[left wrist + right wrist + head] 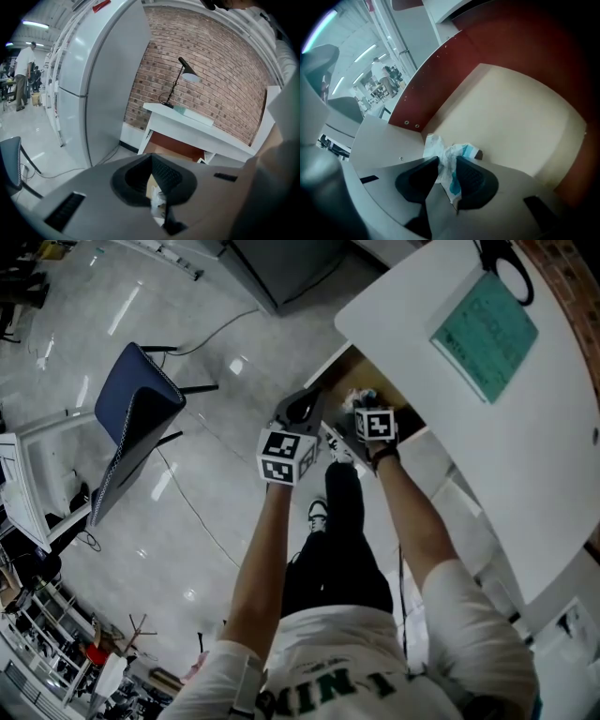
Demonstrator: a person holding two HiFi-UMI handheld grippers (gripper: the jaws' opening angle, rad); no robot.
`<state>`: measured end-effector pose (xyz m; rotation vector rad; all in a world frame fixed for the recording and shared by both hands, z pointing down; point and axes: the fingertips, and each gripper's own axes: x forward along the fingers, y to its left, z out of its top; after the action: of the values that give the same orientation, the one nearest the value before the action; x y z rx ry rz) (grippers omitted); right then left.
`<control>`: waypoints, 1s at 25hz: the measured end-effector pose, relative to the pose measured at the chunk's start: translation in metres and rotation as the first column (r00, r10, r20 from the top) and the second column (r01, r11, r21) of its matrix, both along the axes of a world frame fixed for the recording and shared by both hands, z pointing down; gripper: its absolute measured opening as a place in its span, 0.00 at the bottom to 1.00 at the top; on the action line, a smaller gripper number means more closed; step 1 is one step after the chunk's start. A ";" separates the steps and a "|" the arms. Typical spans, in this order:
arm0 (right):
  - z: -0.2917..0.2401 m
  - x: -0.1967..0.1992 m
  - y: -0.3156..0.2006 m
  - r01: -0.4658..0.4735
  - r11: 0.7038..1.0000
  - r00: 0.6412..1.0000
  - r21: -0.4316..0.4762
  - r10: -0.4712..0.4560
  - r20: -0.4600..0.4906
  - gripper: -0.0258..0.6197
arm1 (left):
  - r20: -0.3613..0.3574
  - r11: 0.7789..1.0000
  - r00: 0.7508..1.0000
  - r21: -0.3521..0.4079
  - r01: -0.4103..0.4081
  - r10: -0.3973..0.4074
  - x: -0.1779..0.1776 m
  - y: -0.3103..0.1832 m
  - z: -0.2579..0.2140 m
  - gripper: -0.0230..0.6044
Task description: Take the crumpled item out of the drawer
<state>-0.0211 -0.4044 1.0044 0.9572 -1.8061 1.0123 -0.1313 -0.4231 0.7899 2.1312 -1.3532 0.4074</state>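
Note:
The crumpled item (440,149), white paper with blue print, is pinched between the black pads of my right gripper (446,165). It hangs just above the beige floor of the open drawer (511,117). In the head view my right gripper (359,405) reaches into the brown drawer (373,371) under the white desk (506,446). A bit of the crumpled item (360,396) shows at its tip. My left gripper (302,411) hovers beside it at the drawer's front. Its jaws (154,183) stand slightly apart with nothing gripped. The crumpled item (157,202) shows through that gap.
A teal book (484,334) and black lamp (185,74) sit on the desk by a brick wall (220,75). A blue chair (136,418) stands on the tiled floor to the left. A tall grey cabinet (93,84) is nearby. A person (23,70) stands far back.

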 end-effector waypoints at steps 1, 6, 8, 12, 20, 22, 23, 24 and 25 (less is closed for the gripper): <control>0.000 0.006 -0.003 0.009 1.000 1.000 0.017 -0.008 -0.023 0.20 | -0.001 1.000 1.000 -0.003 0.003 -0.003 -0.001 0.001 0.000 0.03; -0.011 0.018 -0.004 -0.019 0.999 0.999 0.051 0.021 -0.043 0.10 | -0.003 1.000 1.000 -0.010 0.015 -0.015 -0.002 0.007 -0.007 0.02; -0.020 0.022 -0.005 -0.028 0.997 0.999 0.072 0.031 -0.039 0.09 | -0.006 1.000 1.000 -0.007 0.028 -0.028 -0.003 0.009 -0.012 0.03; -0.047 0.025 -0.004 -0.027 0.994 0.999 0.106 0.030 -0.022 0.09 | -0.005 0.999 0.999 -0.001 0.037 -0.037 -0.004 0.015 -0.025 0.03; -0.117 0.029 0.027 -0.055 0.983 0.998 0.174 0.055 0.009 0.09 | -0.013 0.999 0.999 0.005 0.036 -0.036 0.004 0.046 -0.057 0.03; -0.137 0.031 0.033 -0.064 0.977 0.998 0.204 0.061 0.019 0.09 | -0.012 0.999 0.999 0.008 0.033 -0.033 0.004 0.054 -0.067 0.03; -0.147 0.032 0.036 -0.070 0.973 0.998 0.219 0.066 0.024 0.09 | -0.011 0.999 0.999 0.012 0.031 -0.031 0.003 0.058 -0.073 0.03; -0.157 0.033 0.039 -0.074 0.970 0.997 0.234 0.069 0.028 0.09 | -0.010 0.999 1.000 0.017 0.030 -0.029 0.002 0.062 -0.079 0.03; -0.167 0.035 0.042 -0.076 0.966 0.997 0.248 0.070 0.030 0.09 | -0.010 0.999 1.000 0.024 0.029 -0.029 0.002 0.066 -0.085 0.03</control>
<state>0.0135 -0.3621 0.8370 1.1763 -1.9604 0.8554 -0.1298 -0.3575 0.7046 2.1279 -1.3881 0.3709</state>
